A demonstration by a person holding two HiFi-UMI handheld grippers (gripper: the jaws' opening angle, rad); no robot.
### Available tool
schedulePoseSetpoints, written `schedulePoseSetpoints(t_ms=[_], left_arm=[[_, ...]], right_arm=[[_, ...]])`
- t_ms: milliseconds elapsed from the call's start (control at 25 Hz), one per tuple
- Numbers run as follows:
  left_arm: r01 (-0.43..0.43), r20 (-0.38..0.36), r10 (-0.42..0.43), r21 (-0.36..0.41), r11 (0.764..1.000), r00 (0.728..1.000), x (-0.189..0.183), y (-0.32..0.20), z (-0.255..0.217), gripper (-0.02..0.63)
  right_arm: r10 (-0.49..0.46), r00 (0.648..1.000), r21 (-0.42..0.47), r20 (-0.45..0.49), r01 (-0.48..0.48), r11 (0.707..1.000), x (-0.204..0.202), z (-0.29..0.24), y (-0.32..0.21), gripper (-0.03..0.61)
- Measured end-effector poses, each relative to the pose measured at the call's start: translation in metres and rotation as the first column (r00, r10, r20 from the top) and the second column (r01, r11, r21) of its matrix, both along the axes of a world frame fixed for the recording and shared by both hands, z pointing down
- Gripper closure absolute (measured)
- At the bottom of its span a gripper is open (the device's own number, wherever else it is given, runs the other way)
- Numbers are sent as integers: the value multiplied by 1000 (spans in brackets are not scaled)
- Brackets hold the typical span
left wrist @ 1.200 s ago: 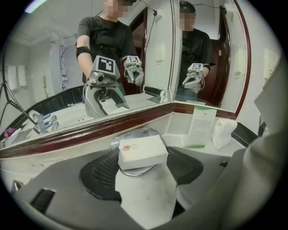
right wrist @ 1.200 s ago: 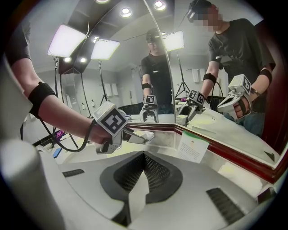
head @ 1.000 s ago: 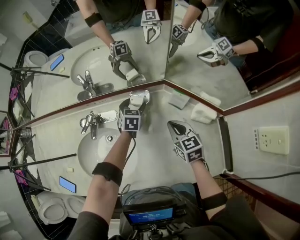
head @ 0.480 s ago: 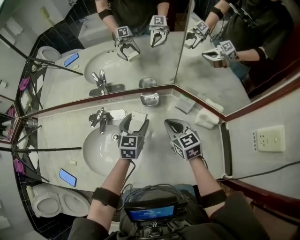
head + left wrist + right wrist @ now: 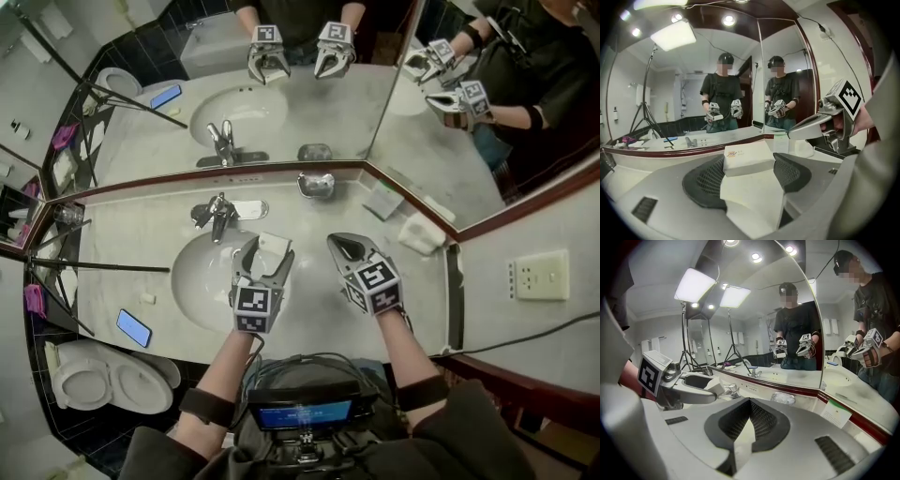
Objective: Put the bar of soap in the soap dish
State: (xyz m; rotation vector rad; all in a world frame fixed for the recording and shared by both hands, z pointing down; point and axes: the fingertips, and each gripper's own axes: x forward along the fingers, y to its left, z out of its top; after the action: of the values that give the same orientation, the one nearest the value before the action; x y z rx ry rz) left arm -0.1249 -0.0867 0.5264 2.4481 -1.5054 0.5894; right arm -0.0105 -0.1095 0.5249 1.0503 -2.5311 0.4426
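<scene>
The pads (image 5: 710, 180) of the left gripper (image 5: 749, 165) hid the sides of the boxed bar of soap (image 5: 747, 157), whose print was too small to read. Right of the faucet (image 5: 217, 214), the soap dish (image 5: 316, 185) was too small to show its contents. Farther right, a card (image 5: 382, 200) bore unreadable print.

A pale marble table (image 5: 122, 234) with an oval basin (image 5: 192, 281) fills a corner under two mirrors (image 5: 309, 103). A toilet (image 5: 94, 384) stands beyond its left edge. A wall socket (image 5: 541, 275) is beyond its right edge. Bright panel lamps (image 5: 696, 284) shine overhead.
</scene>
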Motion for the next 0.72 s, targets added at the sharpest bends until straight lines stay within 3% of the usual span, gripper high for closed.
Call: schedulePoseSetpoints(t_ms=[360,720], left_arm=[[-115,37,117,-54,992,992,43,-3,29,288],[-210,49,223,-192,959,974,109,-25,110,288]], right_arm=[[19,999,-30,-49,-20,999,25,21,12,558],[65,993,-117,-98,-77,990,64,58,22,558]])
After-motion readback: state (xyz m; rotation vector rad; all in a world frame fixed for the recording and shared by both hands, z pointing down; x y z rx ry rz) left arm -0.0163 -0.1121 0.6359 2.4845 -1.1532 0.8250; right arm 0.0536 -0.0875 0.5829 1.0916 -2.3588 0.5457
